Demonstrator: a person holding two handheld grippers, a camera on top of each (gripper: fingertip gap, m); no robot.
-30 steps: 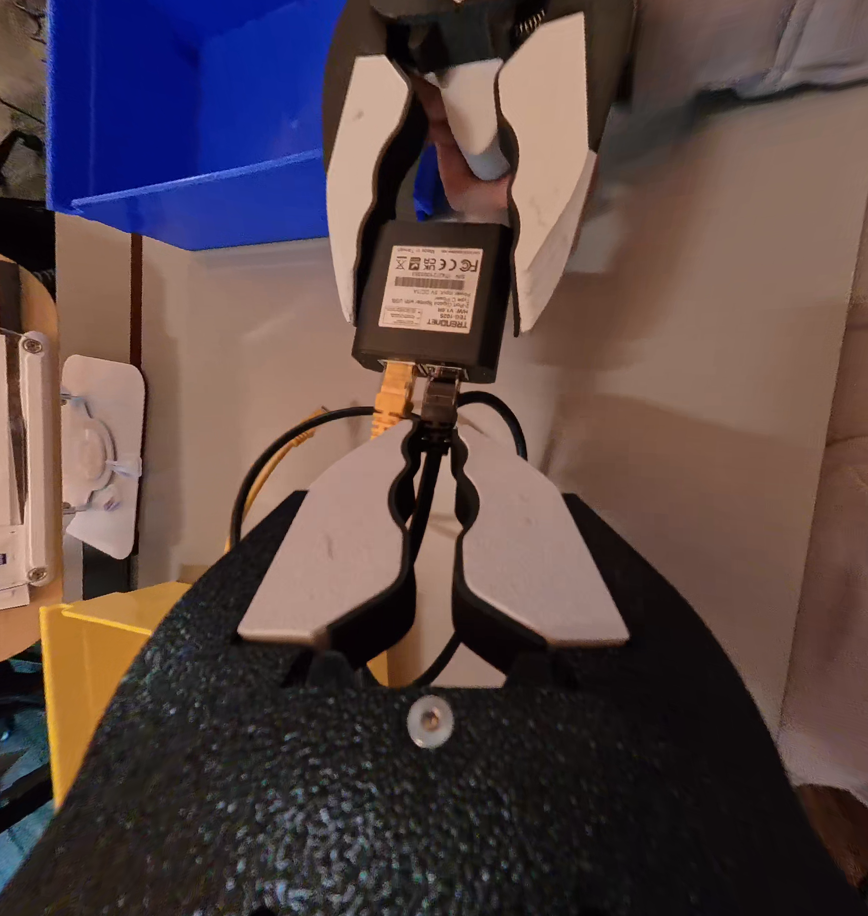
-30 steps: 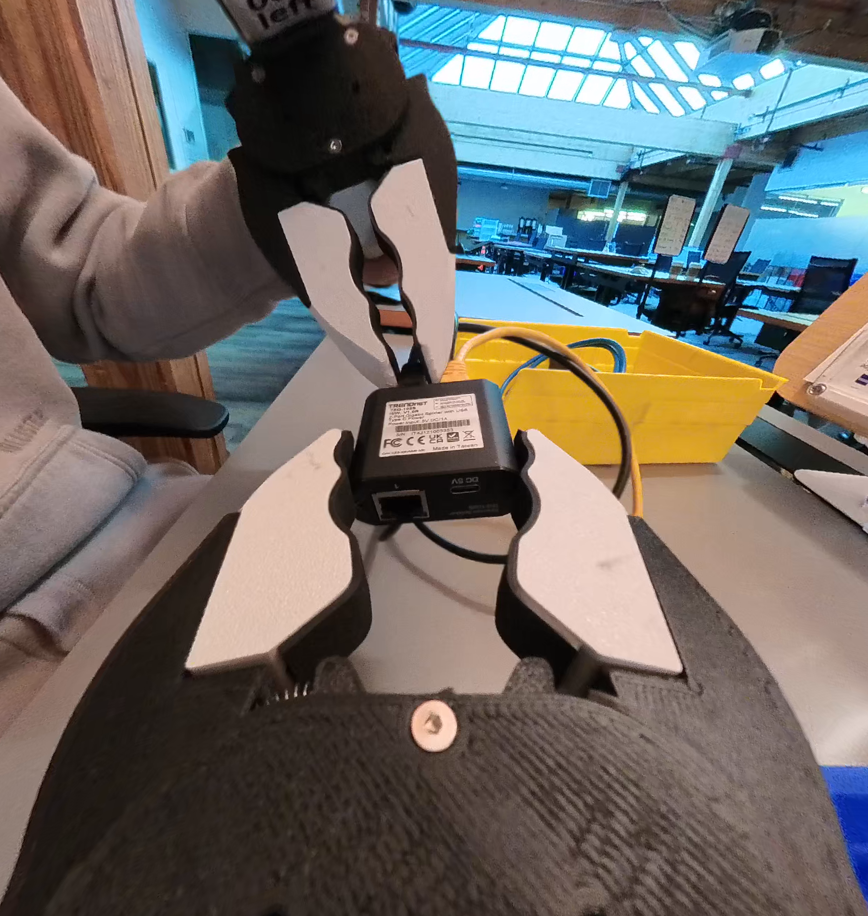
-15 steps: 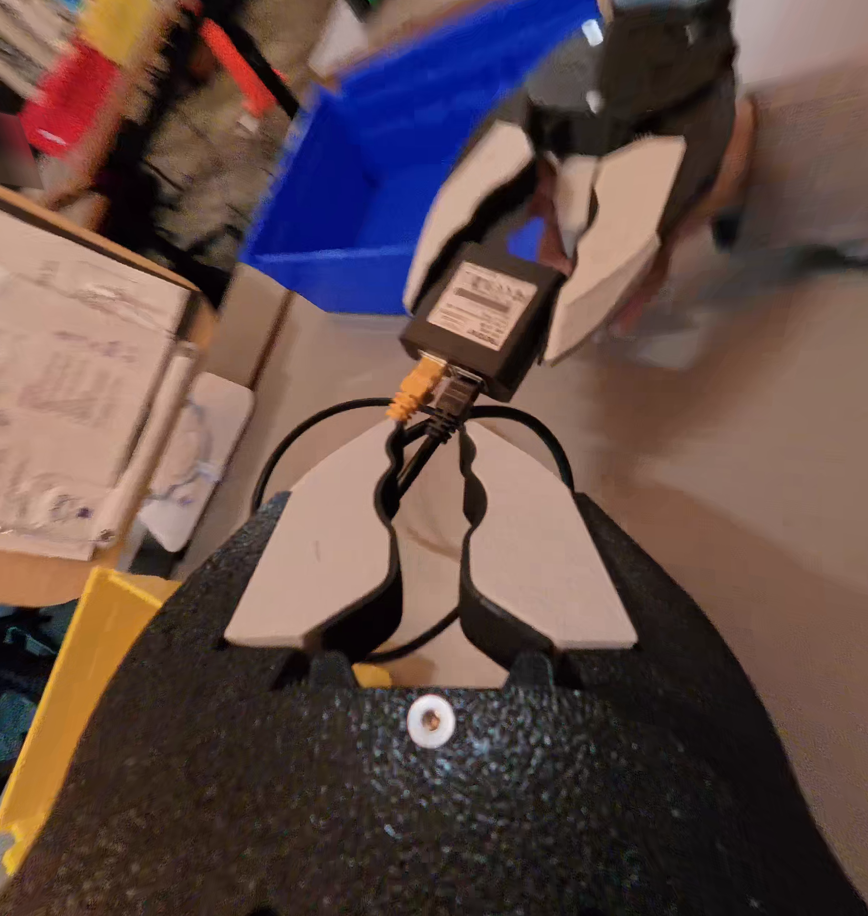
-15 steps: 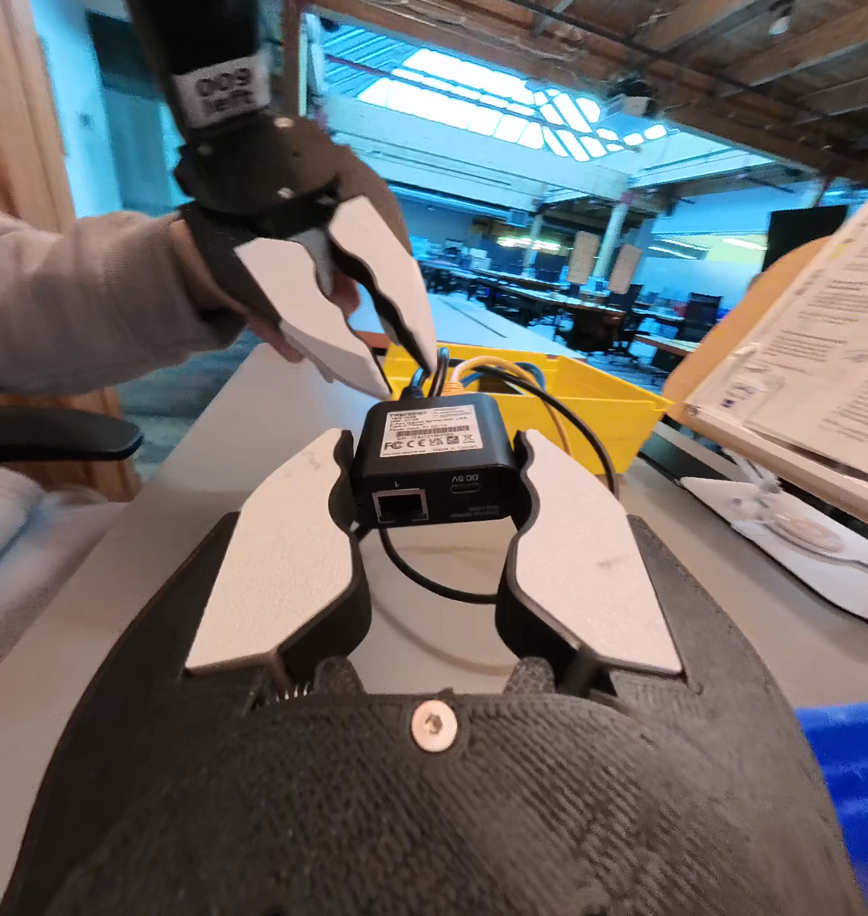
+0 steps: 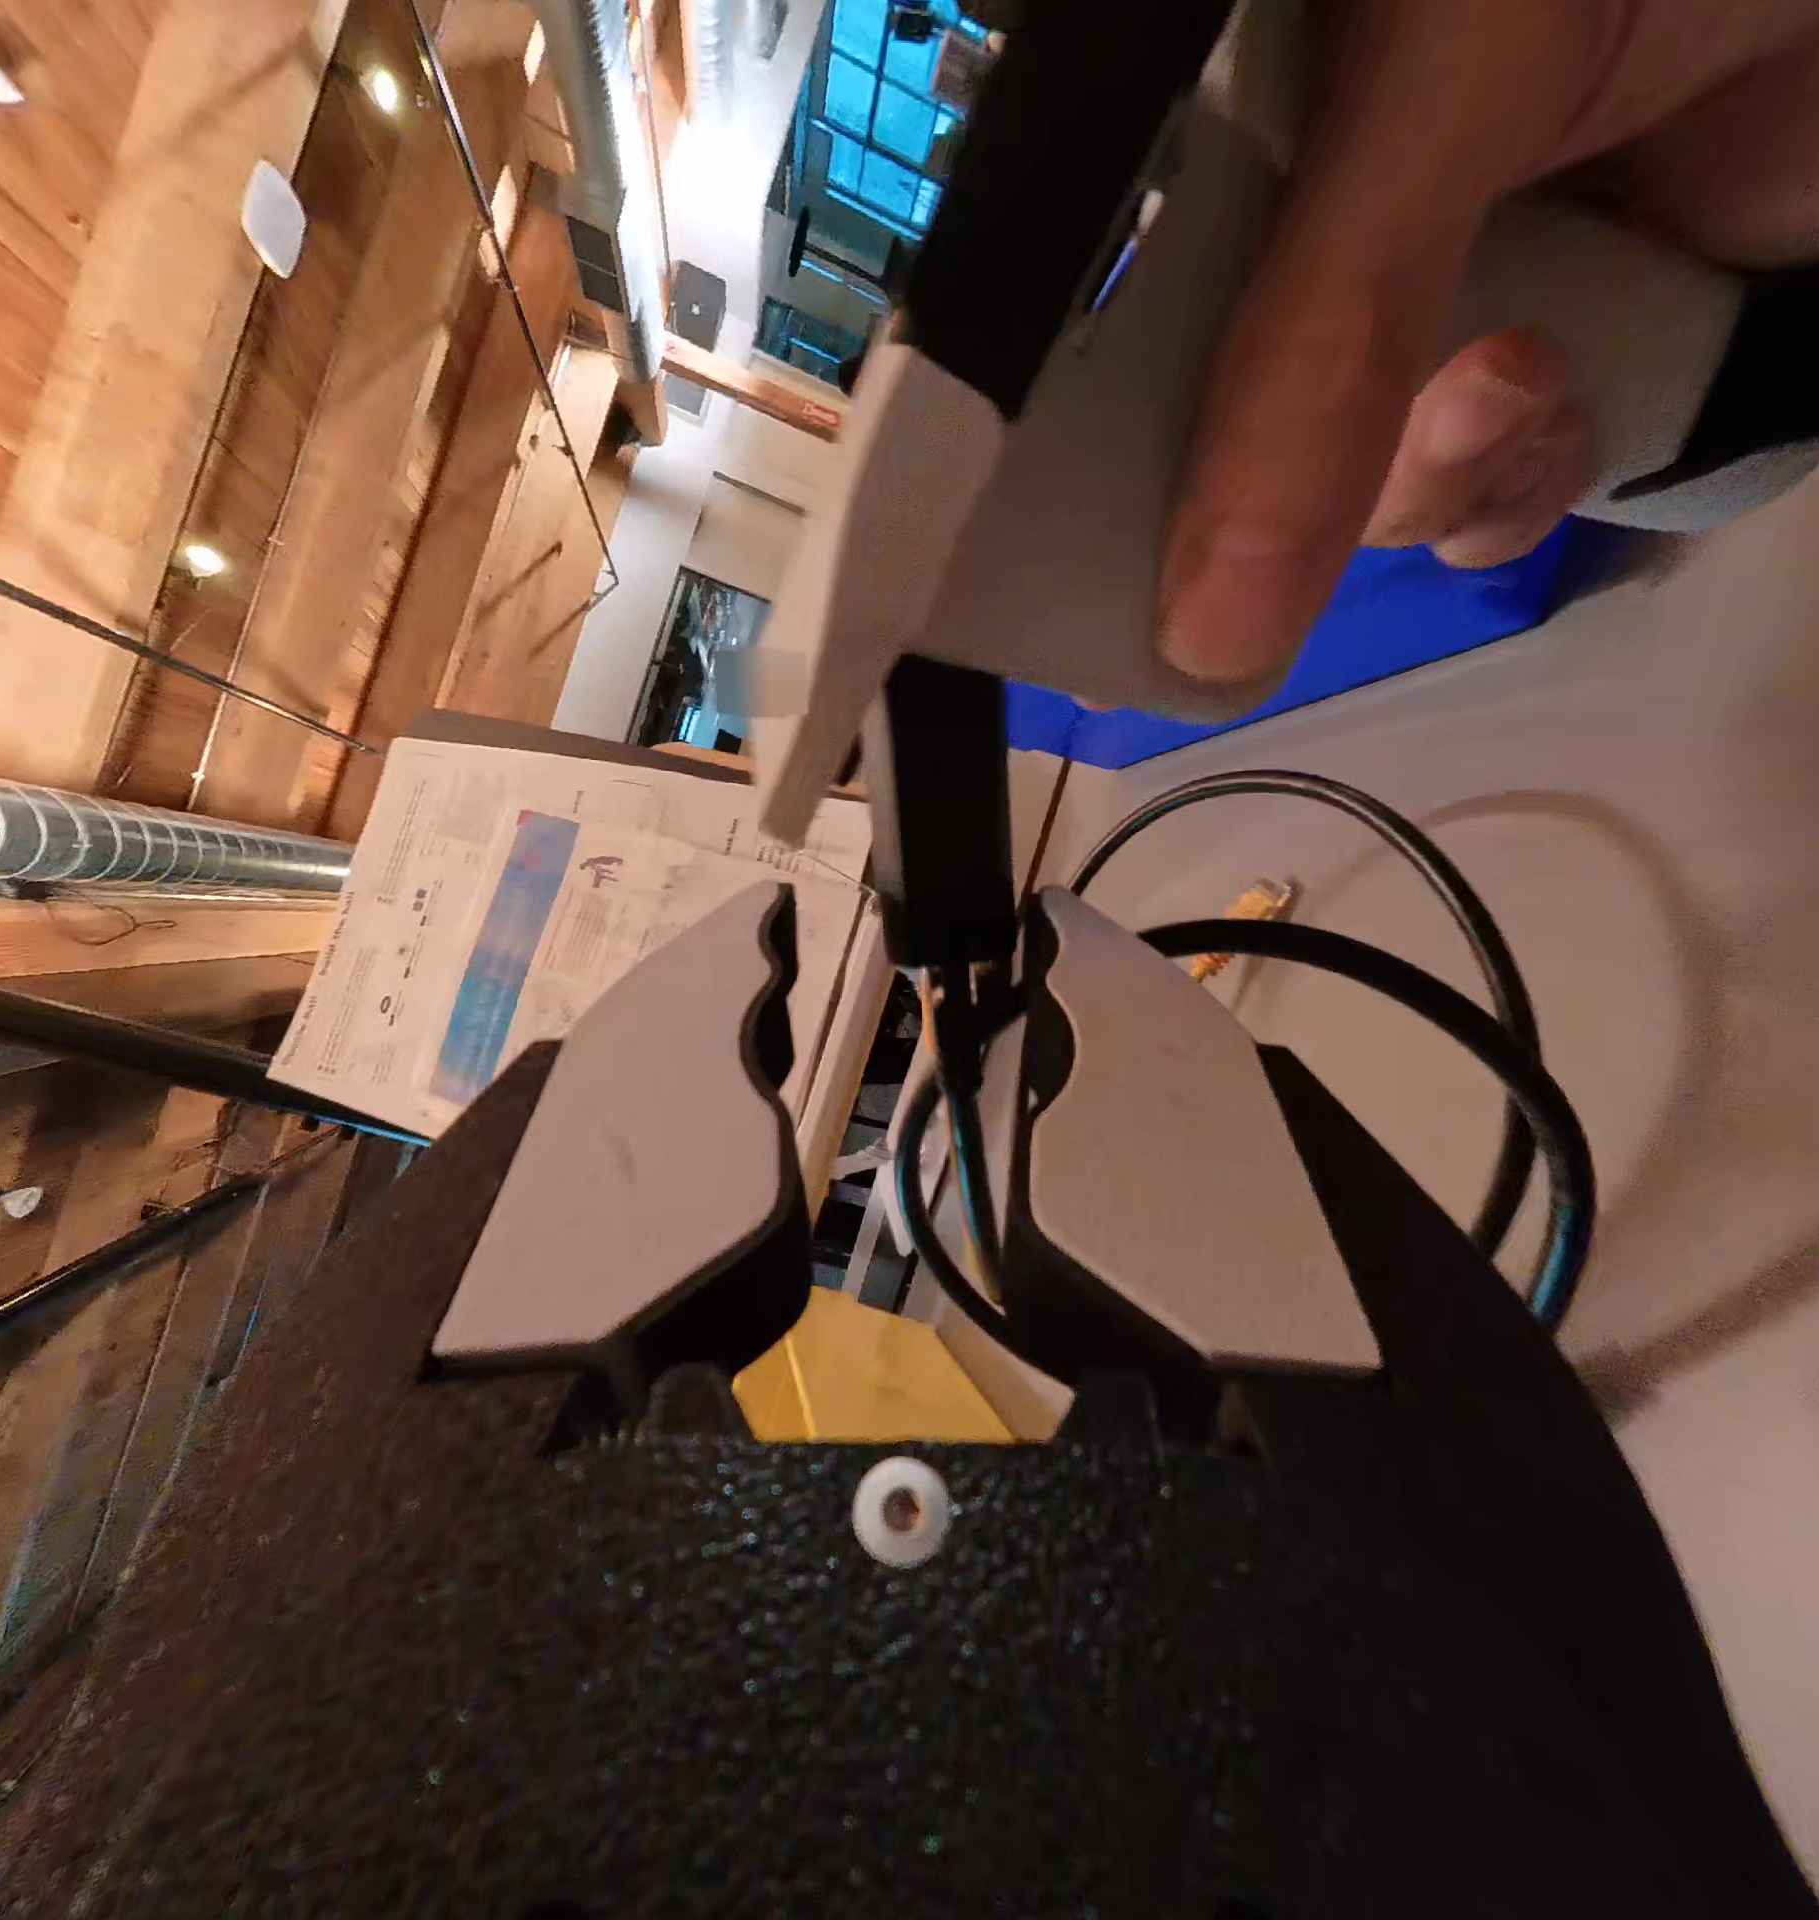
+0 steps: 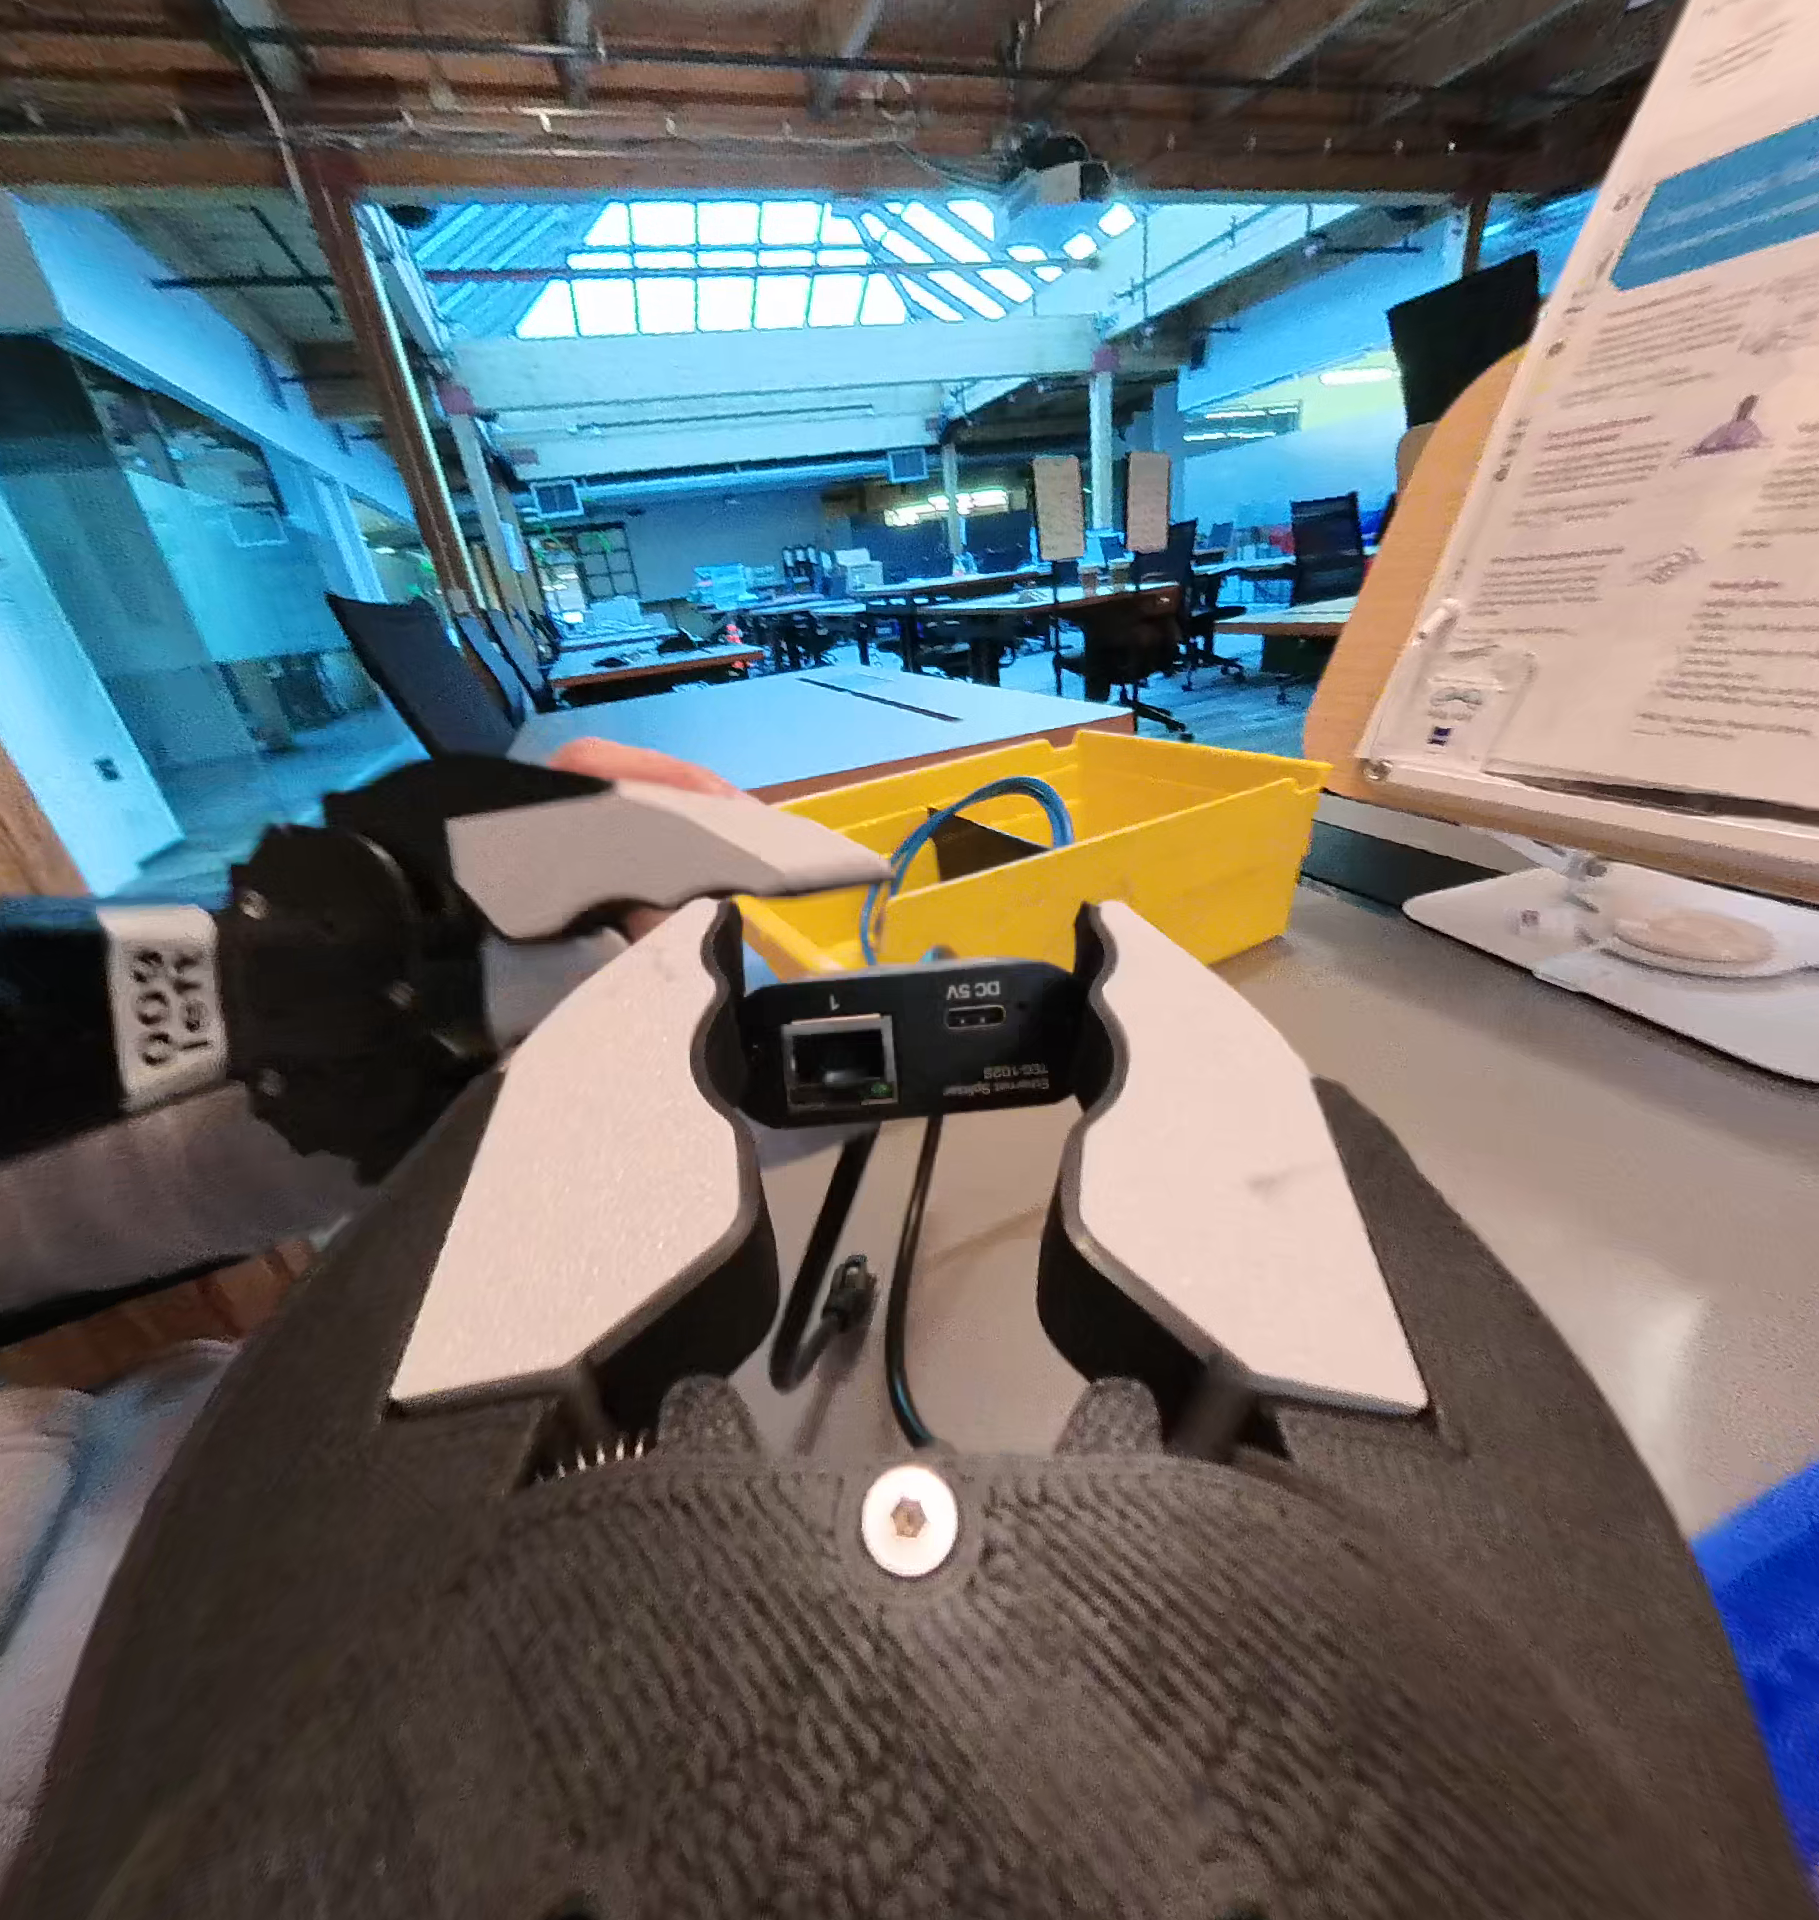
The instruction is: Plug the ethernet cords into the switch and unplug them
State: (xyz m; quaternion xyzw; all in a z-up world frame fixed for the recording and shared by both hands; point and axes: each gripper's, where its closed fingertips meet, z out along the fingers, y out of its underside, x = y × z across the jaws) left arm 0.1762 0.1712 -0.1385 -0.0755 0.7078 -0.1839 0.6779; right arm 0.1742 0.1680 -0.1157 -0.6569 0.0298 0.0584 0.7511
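Observation:
My right gripper [image 6: 910,935] is shut on the small black switch [image 6: 905,1044], with a pad pressed on each side, and holds it above the grey table [image 6: 1507,1143]. The switch's near port is empty. In the left wrist view the switch [image 5: 941,800] is seen edge-on just beyond my left gripper [image 5: 910,914], which is rolled on its side and open. A black cord [image 5: 962,1091] runs from the switch's end down between the left fingers, and the pads do not press it. A loose yellow plug [image 5: 1260,896] lies on the table. A black plug [image 6: 853,1273] shows under the switch.
A yellow bin [image 6: 1144,862] with a blue cord [image 6: 988,810] in it stands behind the switch. A blue bin [image 5: 1404,623] is at the table's other end. A document stand [image 6: 1663,468] on a white base [image 6: 1663,956] is at the right. The black cord loops [image 5: 1456,935] over the table. Both grippers' tips are close together, under 4 cm apart.
My left gripper was shut on the black cord at the switch; it has opened, let go and rolled onto its side. The right gripper has kept hold of the switch and tilted level.

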